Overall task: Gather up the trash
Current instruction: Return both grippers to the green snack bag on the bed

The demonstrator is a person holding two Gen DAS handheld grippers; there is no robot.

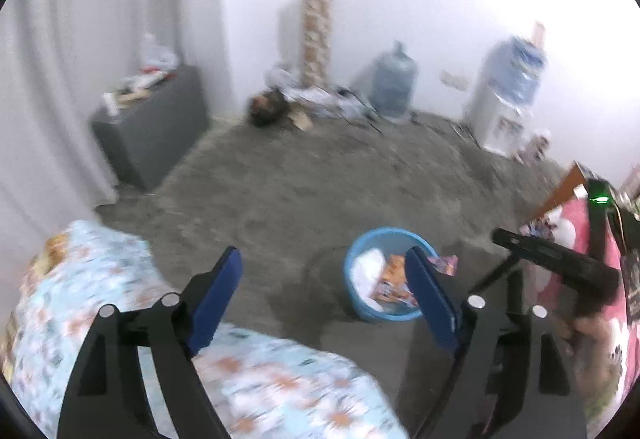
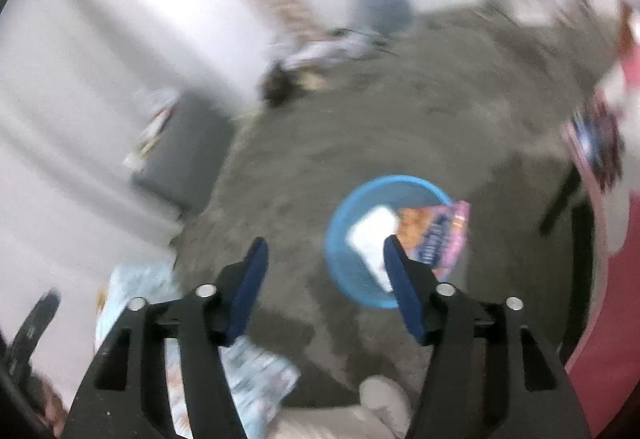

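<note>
Motion blur across both views, worse in the right wrist view; print on wrappers unreadable. Far-wall clutter hard to make out: tall patterned box, water jug, dispenser, smeared pile on floor between.

Blue bin on grey floor, partly hidden behind left gripper right finger. Inside: white piece and orange wrapper. Pink-purple wrapper draped over bin's right rim, half out; only a corner visible in left view.

Left gripper jaws wide apart, nothing between pads, only floor and floral cloth beyond. Right gripper jaws spread too, empty; bin beyond and right of the gap, its right finger overlapping bin edge.

Right gripper body in left view cut off at frame edge, over pink surface.
</note>
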